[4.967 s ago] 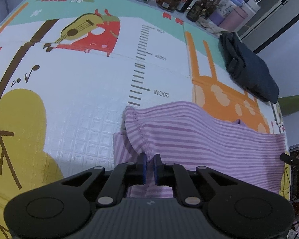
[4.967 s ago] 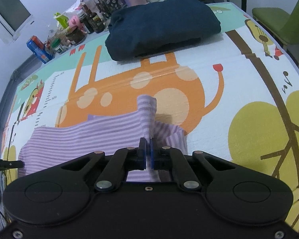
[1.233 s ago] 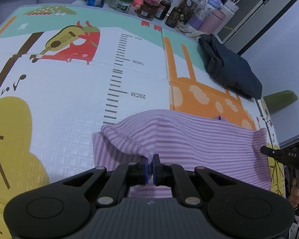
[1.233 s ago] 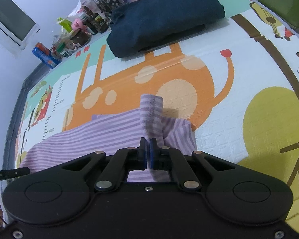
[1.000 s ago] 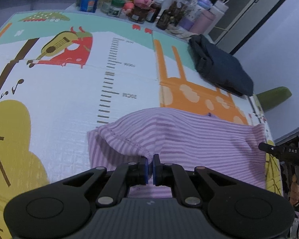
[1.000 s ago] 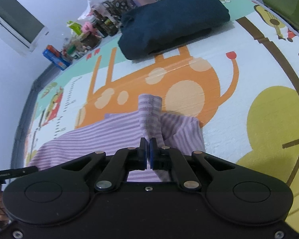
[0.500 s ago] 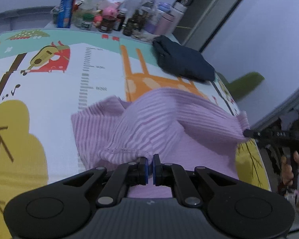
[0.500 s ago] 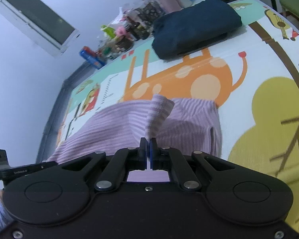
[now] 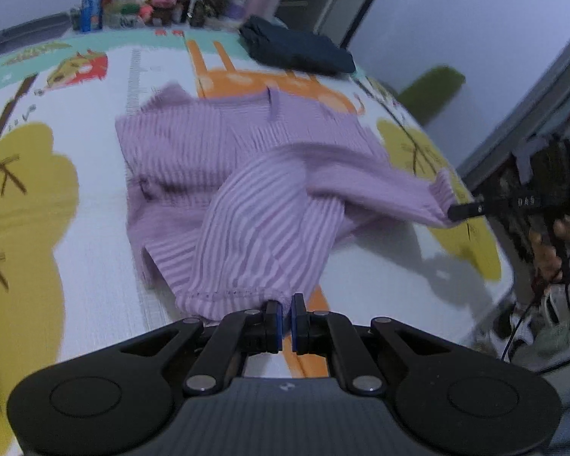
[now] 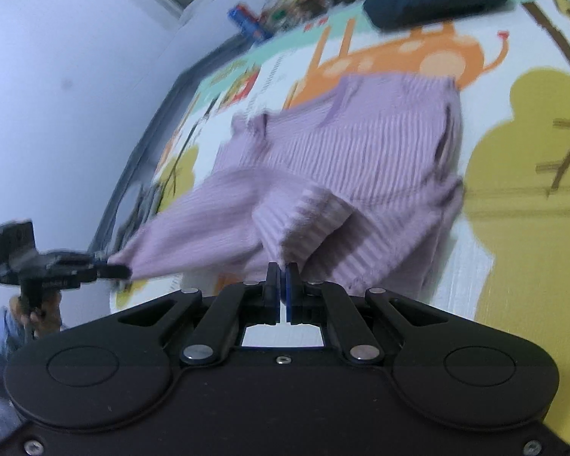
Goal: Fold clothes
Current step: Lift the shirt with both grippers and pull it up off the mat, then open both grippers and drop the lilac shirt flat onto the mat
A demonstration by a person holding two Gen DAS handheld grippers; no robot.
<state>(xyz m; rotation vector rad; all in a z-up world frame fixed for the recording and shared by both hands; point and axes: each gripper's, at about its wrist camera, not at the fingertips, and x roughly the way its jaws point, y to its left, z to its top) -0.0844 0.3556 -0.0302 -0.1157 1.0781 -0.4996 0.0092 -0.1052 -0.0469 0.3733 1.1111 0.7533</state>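
A purple striped garment (image 9: 224, 159) lies partly unfolded on the cartoon play mat (image 9: 76, 235), its near edge lifted off the mat. My left gripper (image 9: 284, 306) is shut on the stitched hem at one corner. My right gripper (image 10: 283, 271) is shut on the ribbed corner of the same purple striped garment (image 10: 361, 152). Each wrist view shows the other gripper out to the side, pulling the raised edge taut: the right gripper (image 9: 456, 211) and the left gripper (image 10: 123, 271).
A folded dark blue garment (image 9: 296, 51) rests at the far end of the mat, next to a row of bottles and jars (image 9: 163, 2). A green chair (image 9: 429, 87) stands past the mat's right edge. A person's hand (image 9: 562, 243) grips the right tool.
Both grippers have pulled back toward the near edge and risen, dragging the folded layer open. The garment now covers more of the mat, with its near edge in the air.
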